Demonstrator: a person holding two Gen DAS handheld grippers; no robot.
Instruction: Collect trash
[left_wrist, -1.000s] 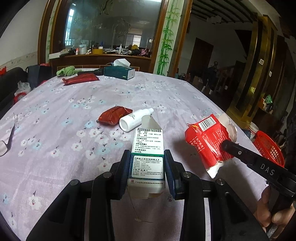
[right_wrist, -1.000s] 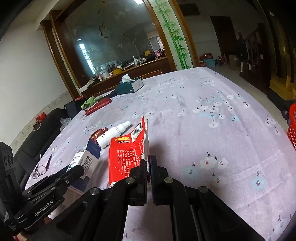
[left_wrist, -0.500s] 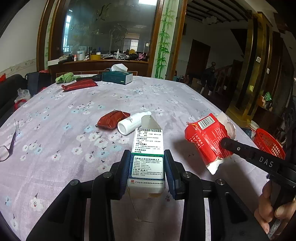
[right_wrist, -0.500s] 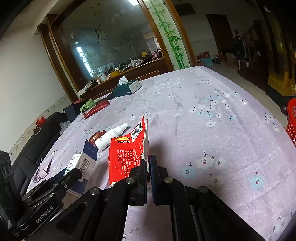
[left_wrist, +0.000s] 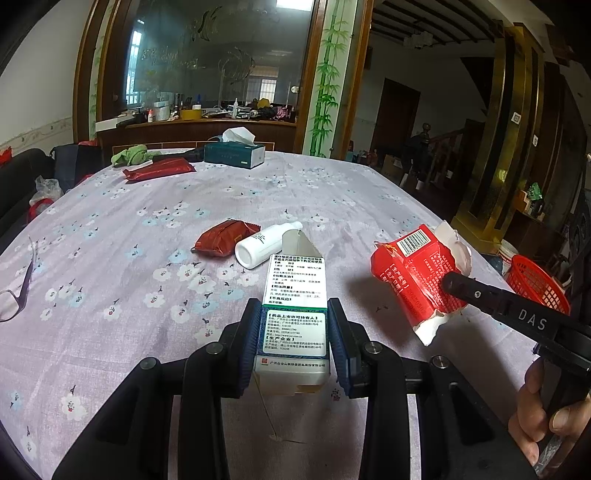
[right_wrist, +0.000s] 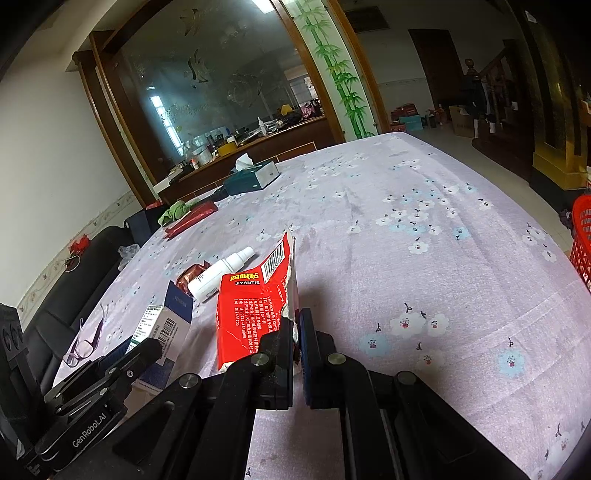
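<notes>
My left gripper (left_wrist: 293, 325) is shut on a white and green medicine box (left_wrist: 295, 295), its top flap open, held above the table. The same medicine box (right_wrist: 162, 328) shows at lower left in the right wrist view. My right gripper (right_wrist: 295, 325) is shut on a torn red carton (right_wrist: 255, 302), lifted off the cloth; that red carton (left_wrist: 413, 273) hangs at right in the left wrist view. On the table lie a white bottle (left_wrist: 264, 245) and a crumpled red wrapper (left_wrist: 225, 242) side by side. A red mesh basket (left_wrist: 535, 284) sits beyond the table's right edge.
The round table (left_wrist: 332, 192) wears a lilac flowered cloth. At its far side are a tissue box (left_wrist: 234, 153), a long red packet (left_wrist: 159, 170) and a green cloth (left_wrist: 131, 155). Eyeglasses (left_wrist: 16, 291) lie at the left edge. A hand (left_wrist: 543, 410) holds the right gripper's handle.
Both grippers have risen and tilted up a little, each keeping its hold; more of the room above the table shows. Nothing on the table has moved.
</notes>
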